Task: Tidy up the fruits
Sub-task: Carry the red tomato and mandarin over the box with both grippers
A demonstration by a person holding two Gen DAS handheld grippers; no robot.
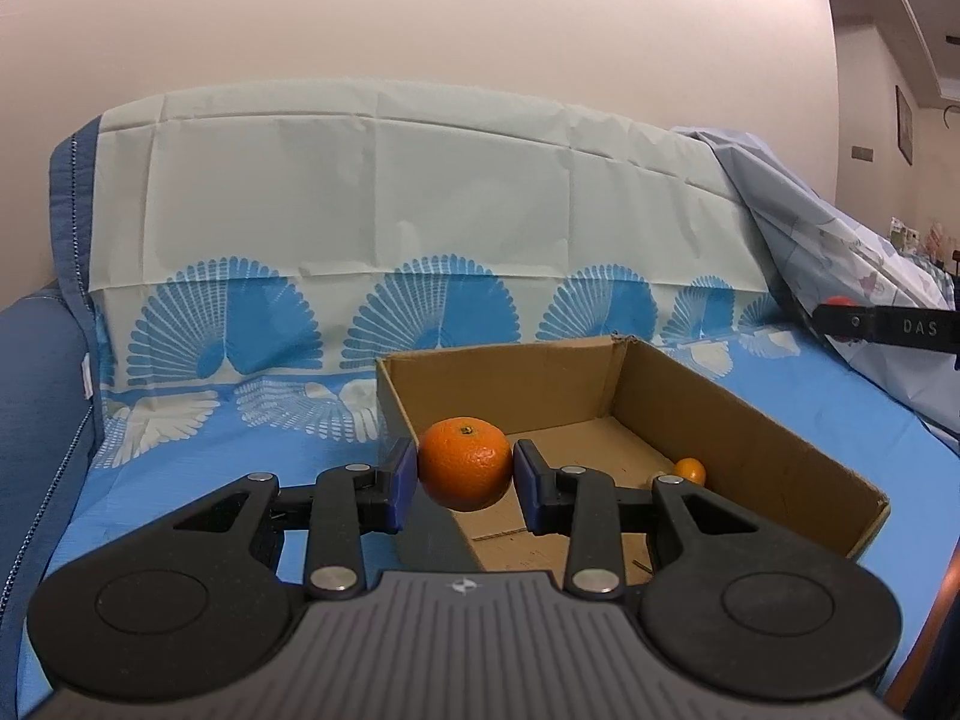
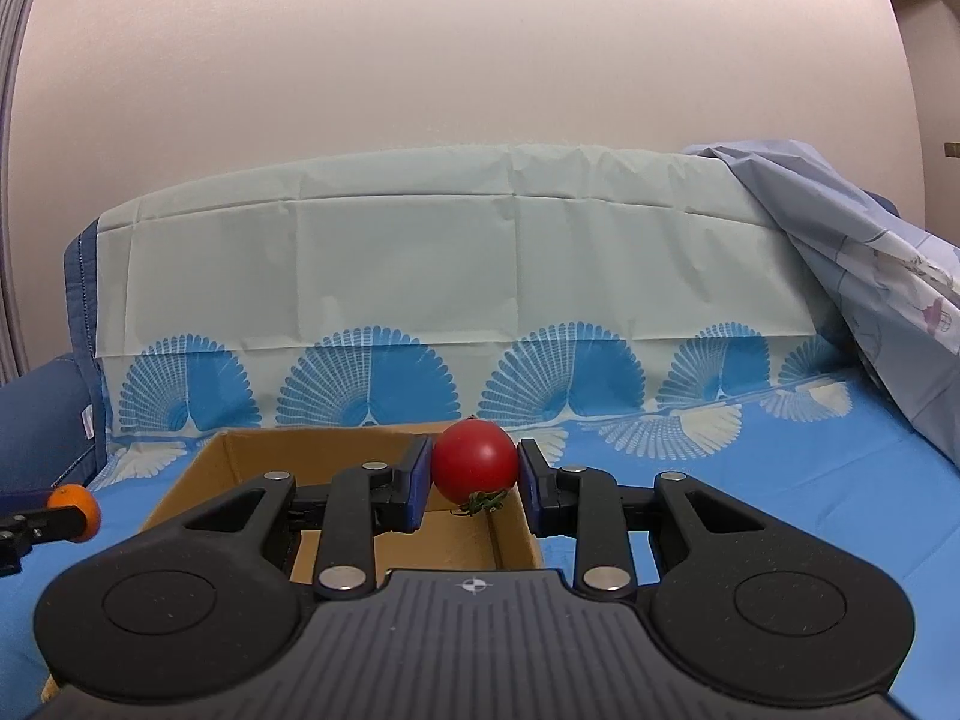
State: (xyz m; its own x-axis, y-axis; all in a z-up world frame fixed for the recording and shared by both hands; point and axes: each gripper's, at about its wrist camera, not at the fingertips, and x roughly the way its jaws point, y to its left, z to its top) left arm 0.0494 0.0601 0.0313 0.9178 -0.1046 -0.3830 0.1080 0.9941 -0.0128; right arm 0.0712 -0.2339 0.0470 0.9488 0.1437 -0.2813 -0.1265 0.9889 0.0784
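Orange, firm and grippy, sits clamped at its widest in the left gripper, above the box. Tomato, softer and slicker, is likewise held by the right gripper; squeeze gently.

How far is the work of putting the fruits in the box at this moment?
Done: one small orange fruit already lies inside the cardboard box. In hand: the left gripper is shut on an orange at the box's left wall, and the right gripper is shut on a tomato above the box's right wall. Left: both must be released inside. No other loose fruit is visible.
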